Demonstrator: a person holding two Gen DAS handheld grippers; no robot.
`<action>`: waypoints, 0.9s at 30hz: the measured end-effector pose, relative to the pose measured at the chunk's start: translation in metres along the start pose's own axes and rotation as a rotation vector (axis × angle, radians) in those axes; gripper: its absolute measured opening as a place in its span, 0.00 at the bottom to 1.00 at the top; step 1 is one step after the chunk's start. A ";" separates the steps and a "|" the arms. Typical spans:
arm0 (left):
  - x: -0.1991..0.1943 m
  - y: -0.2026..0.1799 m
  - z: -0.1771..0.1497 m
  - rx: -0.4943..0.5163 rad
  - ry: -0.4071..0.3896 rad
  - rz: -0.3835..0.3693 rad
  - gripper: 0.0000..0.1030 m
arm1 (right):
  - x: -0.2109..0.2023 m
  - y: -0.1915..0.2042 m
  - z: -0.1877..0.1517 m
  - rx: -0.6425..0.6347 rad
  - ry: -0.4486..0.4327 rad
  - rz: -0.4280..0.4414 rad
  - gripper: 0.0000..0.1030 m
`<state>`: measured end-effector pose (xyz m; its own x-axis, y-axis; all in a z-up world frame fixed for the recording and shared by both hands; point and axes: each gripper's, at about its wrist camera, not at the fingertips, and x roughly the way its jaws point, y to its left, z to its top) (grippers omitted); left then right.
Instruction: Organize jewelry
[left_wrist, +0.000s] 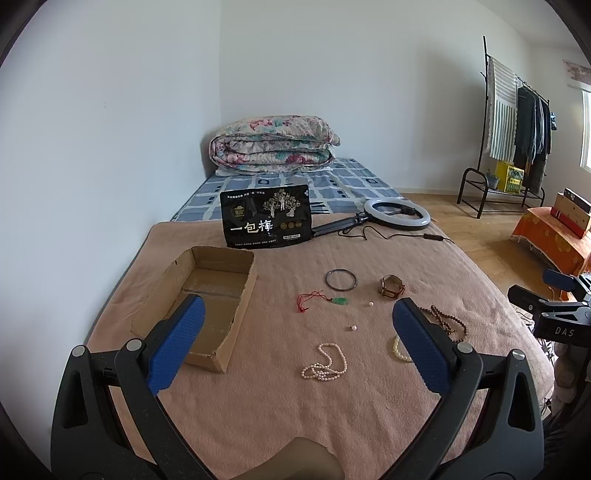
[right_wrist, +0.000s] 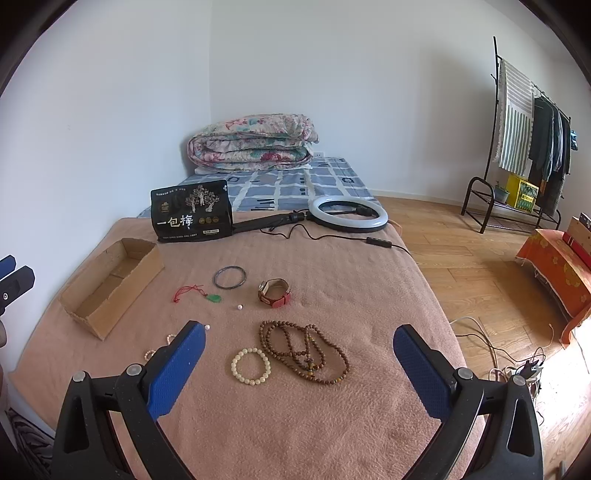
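Both claws hover above a bed covered with a pinkish-brown blanket (right_wrist: 332, 424), and neither holds anything. The left claw (left_wrist: 297, 321) has its blue-padded fingers spread wide, and so does the right claw (right_wrist: 299, 345).

The jewelry lies scattered on the blanket. At the left stands an open cardboard box (left_wrist: 207, 295), with nothing seen inside it. Right of the box lies a green pendant on a red cord (left_wrist: 340, 301), and just beyond it a dark bangle (left_wrist: 341, 279). Further right rests a watch with a reddish strap (right_wrist: 274, 292). Two loose pearls (left_wrist: 371, 304) sit near the pendant, apart from each other. Nearer, a white pearl necklace (left_wrist: 327, 363) lies bunched between the left claw's fingers in the left wrist view. In the right wrist view a cream bead bracelet (right_wrist: 250, 366) lies just beside a coiled string of brown wooden beads (right_wrist: 304, 352), the two nearly touching.

At the far side of the blanket a black snack pouch (right_wrist: 191, 218) stands upright, with a ring light (right_wrist: 347, 214) lying to its right. A folded floral quilt (right_wrist: 251, 142) sits at the far end of the bed.
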<state>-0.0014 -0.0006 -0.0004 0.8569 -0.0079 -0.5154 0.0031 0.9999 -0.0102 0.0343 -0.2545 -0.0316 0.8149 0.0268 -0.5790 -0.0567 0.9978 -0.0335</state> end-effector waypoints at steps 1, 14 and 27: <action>0.000 0.000 0.000 0.000 0.000 -0.001 1.00 | 0.000 0.000 0.000 0.000 0.000 0.000 1.00; 0.000 0.000 0.000 0.000 -0.002 -0.001 1.00 | -0.001 -0.003 -0.001 0.000 0.000 -0.005 1.00; 0.000 0.000 0.000 -0.001 -0.004 -0.002 1.00 | -0.001 -0.005 -0.003 -0.003 0.003 -0.005 1.00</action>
<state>-0.0020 -0.0009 -0.0005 0.8587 -0.0094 -0.5123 0.0040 0.9999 -0.0117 0.0321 -0.2598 -0.0339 0.8135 0.0215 -0.5812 -0.0540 0.9978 -0.0386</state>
